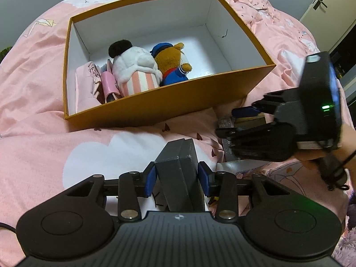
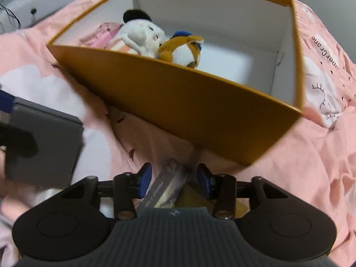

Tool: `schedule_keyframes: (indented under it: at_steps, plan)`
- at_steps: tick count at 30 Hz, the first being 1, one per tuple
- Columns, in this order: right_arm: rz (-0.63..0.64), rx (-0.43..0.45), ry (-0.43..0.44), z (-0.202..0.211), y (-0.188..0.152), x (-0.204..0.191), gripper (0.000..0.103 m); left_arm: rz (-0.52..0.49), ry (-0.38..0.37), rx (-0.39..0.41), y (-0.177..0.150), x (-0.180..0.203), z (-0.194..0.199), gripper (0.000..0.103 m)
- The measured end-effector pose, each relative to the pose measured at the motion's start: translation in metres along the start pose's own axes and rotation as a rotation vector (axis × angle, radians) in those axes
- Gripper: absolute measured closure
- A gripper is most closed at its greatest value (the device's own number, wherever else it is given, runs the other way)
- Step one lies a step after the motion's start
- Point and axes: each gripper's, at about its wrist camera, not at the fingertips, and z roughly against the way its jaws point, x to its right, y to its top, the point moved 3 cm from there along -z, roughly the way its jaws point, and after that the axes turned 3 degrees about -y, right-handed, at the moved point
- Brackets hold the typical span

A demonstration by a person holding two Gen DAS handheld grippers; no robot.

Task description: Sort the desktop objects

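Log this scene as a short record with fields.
surface: pink bedding
container: orange box, open top, white inside
in container: white plush, brown plush, pink wallet
left gripper: shut on dark grey box, outside the orange box
right gripper: open, printed pack between its jaws, beside the orange box

Box's right half [image 1: 222, 51] free; plush toys [image 1: 153, 64] left

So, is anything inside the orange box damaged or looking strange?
Only a small dark scuff on the white right inner wall of the orange box. The two plush toys and pink items crowd its left end, undamaged.
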Motion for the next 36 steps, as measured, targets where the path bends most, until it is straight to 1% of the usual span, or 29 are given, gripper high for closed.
schedule_keyframes:
  at_steps: [4,6,8,10,12,14,18,20,23,24,25,27,28,30,31,33,34,35,36]
  plan:
    - [0.013,-0.037,-0.104,-0.018,0.0,-0.008,0.05,0.01,-0.008,-0.004,0.0,-0.002,0.0,0.057]
    - [0.013,-0.038,-0.134,-0.022,-0.003,-0.009,0.05,0.012,-0.011,-0.004,0.001,-0.003,0.0,0.057]
    - [-0.002,-0.033,-0.136,-0.02,-0.005,-0.007,0.051,0.011,-0.01,-0.004,0.001,-0.002,0.0,0.057]
    - [-0.027,-0.024,-0.121,-0.016,-0.007,-0.001,0.053,0.009,-0.009,-0.004,0.001,-0.001,0.001,0.057]
    - [-0.072,-0.006,-0.091,-0.01,-0.011,0.009,0.057,0.011,-0.01,-0.003,0.001,-0.002,0.001,0.057]
    - [-0.124,0.032,-0.049,0.001,-0.016,0.022,0.065,0.014,-0.01,-0.003,0.001,-0.002,0.001,0.057]
    - [-0.187,0.087,0.019,0.02,-0.022,0.039,0.07,0.011,-0.01,-0.001,0.001,-0.001,0.0,0.058]
    - [-0.202,0.117,0.055,0.03,-0.022,0.041,0.073,0.011,-0.008,0.0,0.001,-0.001,0.0,0.058]
    - [-0.191,0.162,0.103,0.047,-0.019,0.029,0.074,0.012,-0.009,0.002,0.001,-0.001,0.0,0.058]
    - [-0.179,0.178,0.118,0.052,-0.016,0.026,0.081,0.012,-0.009,0.003,0.001,-0.002,0.0,0.058]
    - [-0.18,0.193,0.144,0.057,-0.015,0.023,0.103,0.013,-0.01,0.003,0.001,-0.002,0.0,0.058]
    - [-0.217,0.22,0.241,0.065,-0.007,0.024,0.103,0.015,-0.011,0.005,0.002,-0.002,0.0,0.058]
    - [-0.211,0.23,0.242,0.064,-0.006,0.018,0.103,0.015,-0.01,0.007,0.002,-0.002,-0.001,0.058]
    - [-0.159,0.235,0.185,0.062,-0.001,0.011,0.102,0.016,-0.011,0.01,0.002,-0.001,-0.001,0.058]
    - [-0.153,0.223,0.171,0.058,0.001,0.008,0.096,0.015,-0.014,0.009,0.002,-0.001,-0.001,0.058]
    - [-0.144,0.189,0.181,0.052,-0.002,0.006,0.095,0.007,-0.014,0.01,0.001,0.001,-0.001,0.059]
    - [-0.135,0.168,0.186,0.049,-0.005,0.004,0.089,0.005,-0.014,0.011,0.002,0.001,-0.001,0.059]
    - [-0.125,0.145,0.183,0.046,-0.009,0.003,0.076,0.007,-0.015,0.01,0.002,0.0,-0.001,0.059]
    - [-0.12,0.123,0.173,0.043,-0.013,0.001,0.071,0.009,-0.016,0.009,0.002,0.0,-0.001,0.059]
